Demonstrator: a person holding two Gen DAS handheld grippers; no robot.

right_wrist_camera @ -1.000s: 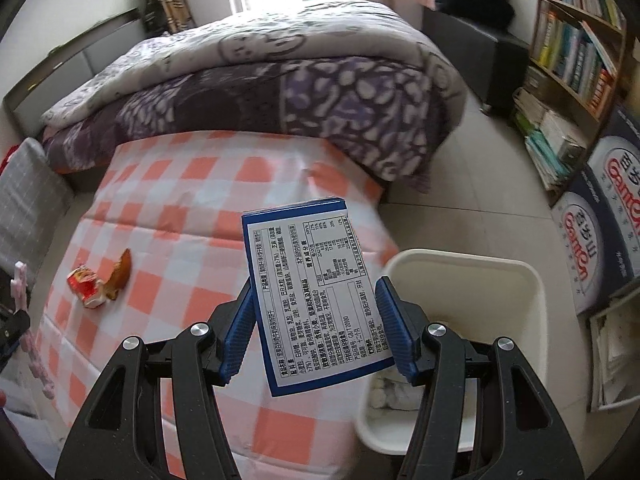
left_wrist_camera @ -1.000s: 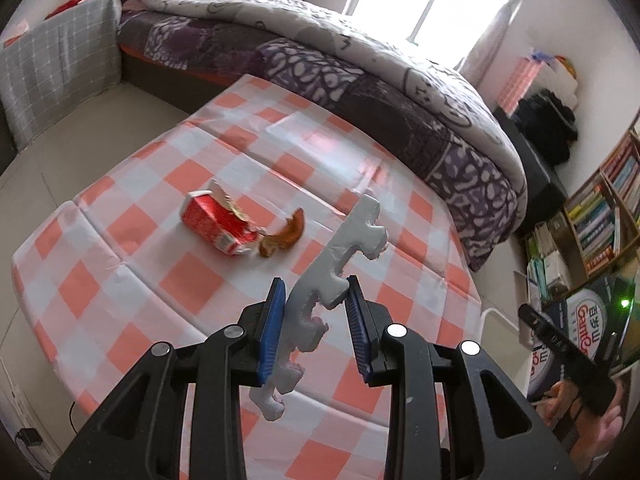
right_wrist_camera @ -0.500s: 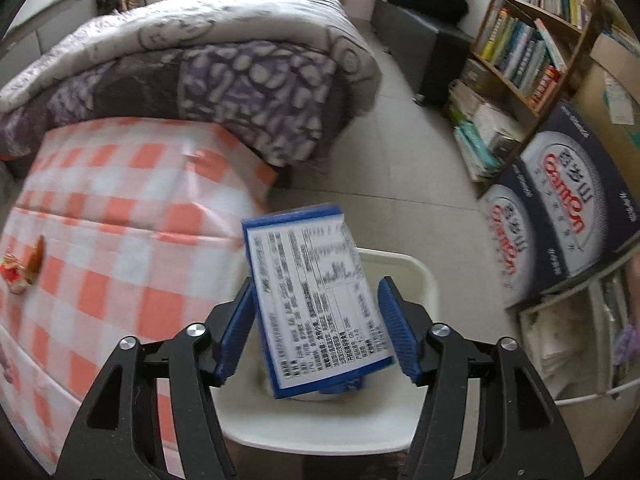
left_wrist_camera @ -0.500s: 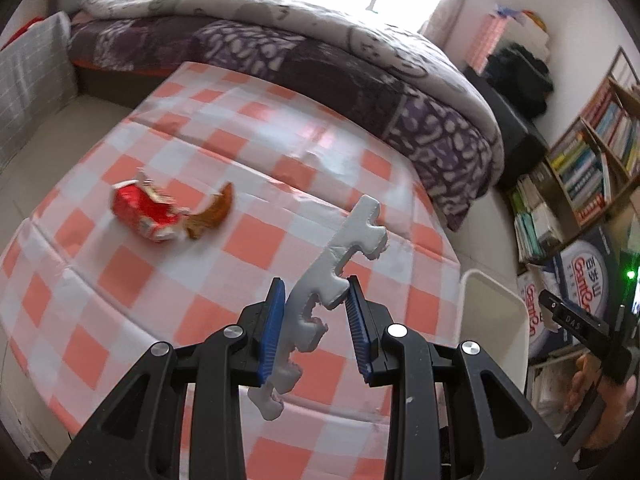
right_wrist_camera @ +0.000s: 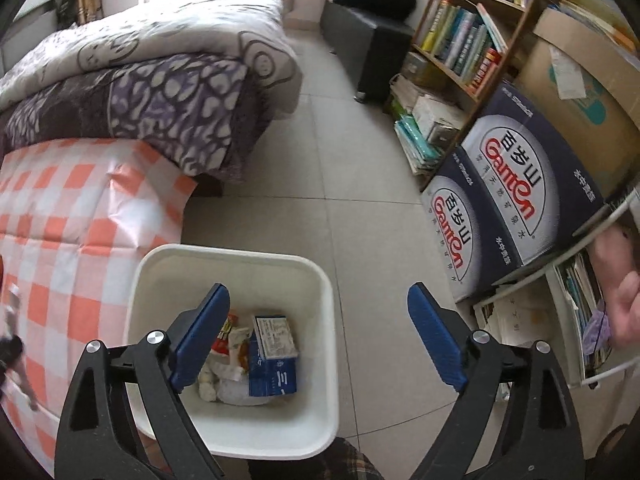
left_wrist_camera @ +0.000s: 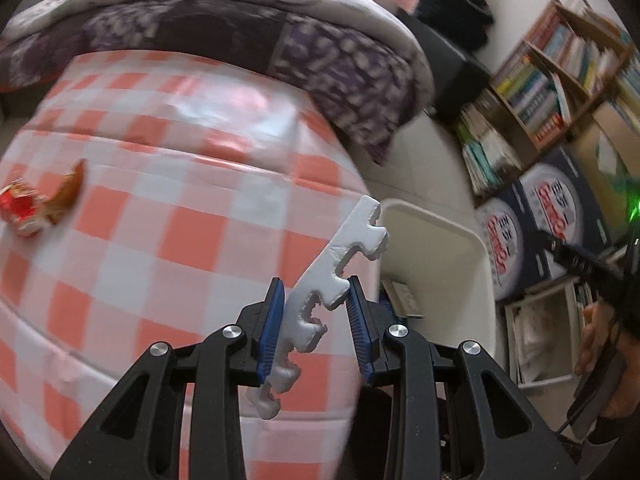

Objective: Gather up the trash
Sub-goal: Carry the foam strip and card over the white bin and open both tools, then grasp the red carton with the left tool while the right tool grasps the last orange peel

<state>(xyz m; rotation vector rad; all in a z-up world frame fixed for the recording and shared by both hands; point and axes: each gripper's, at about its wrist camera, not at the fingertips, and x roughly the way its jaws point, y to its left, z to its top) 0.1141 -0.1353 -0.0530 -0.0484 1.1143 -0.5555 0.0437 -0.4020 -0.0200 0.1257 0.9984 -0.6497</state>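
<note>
My left gripper is shut on a white notched foam strip and holds it over the table's right edge, beside the white trash bin. My right gripper is open and empty above the same bin. The blue-and-white box lies inside the bin among other trash. A red crumpled carton and a brown peel lie on the checkered table at the far left.
A bed with a purple and white duvet stands behind the table. A bookshelf and dark printed boxes stand right of the bin. Tiled floor lies between them.
My right gripper has opened and the blue-and-white box has dropped into the bin. My left gripper has swung right with the foam strip, toward the bin.
</note>
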